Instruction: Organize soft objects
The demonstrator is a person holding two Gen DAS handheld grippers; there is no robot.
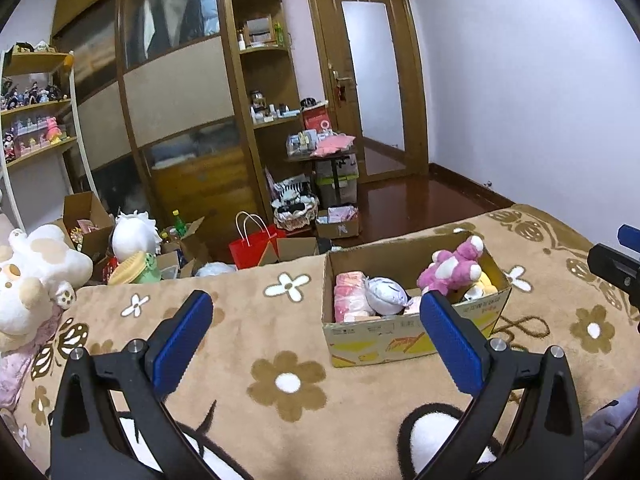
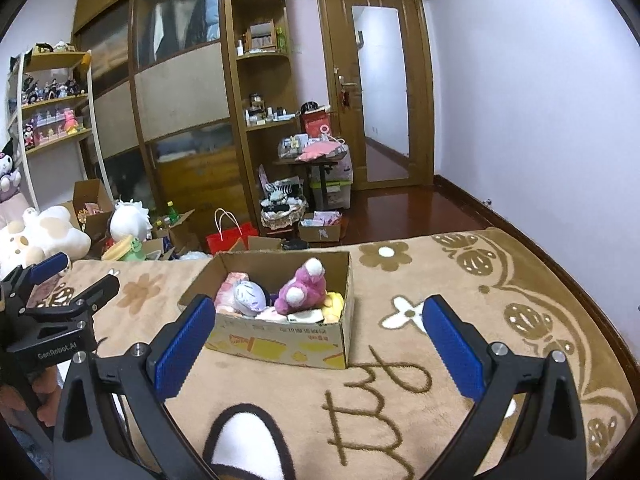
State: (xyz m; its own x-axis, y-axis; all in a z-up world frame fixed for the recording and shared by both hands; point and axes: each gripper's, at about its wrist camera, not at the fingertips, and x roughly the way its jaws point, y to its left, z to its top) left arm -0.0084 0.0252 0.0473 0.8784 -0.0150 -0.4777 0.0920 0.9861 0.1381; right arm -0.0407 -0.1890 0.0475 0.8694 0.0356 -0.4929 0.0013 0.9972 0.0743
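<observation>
A cardboard box (image 1: 416,344) (image 2: 280,344) stands on the brown flowered blanket (image 1: 288,384) (image 2: 400,380). In it lie a pink plush bear (image 1: 456,266) (image 2: 304,288), a pale grey-purple plush (image 1: 386,294) (image 2: 250,298), a pink soft item (image 1: 350,298) and a yellow plush (image 2: 335,305). My left gripper (image 1: 316,340) is open and empty, just in front and left of the box. My right gripper (image 2: 320,344) is open and empty, in front of the box. The left gripper also shows in the right wrist view (image 2: 64,276), the right gripper's tip in the left wrist view (image 1: 616,260).
A big white and tan plush (image 1: 32,276) (image 2: 40,236) lies at the blanket's left end. Beyond the bed edge stand open boxes, a white plush (image 1: 132,232), a red bag (image 1: 256,246) and a small cluttered table (image 1: 324,152). A wardrobe and shelves line the back.
</observation>
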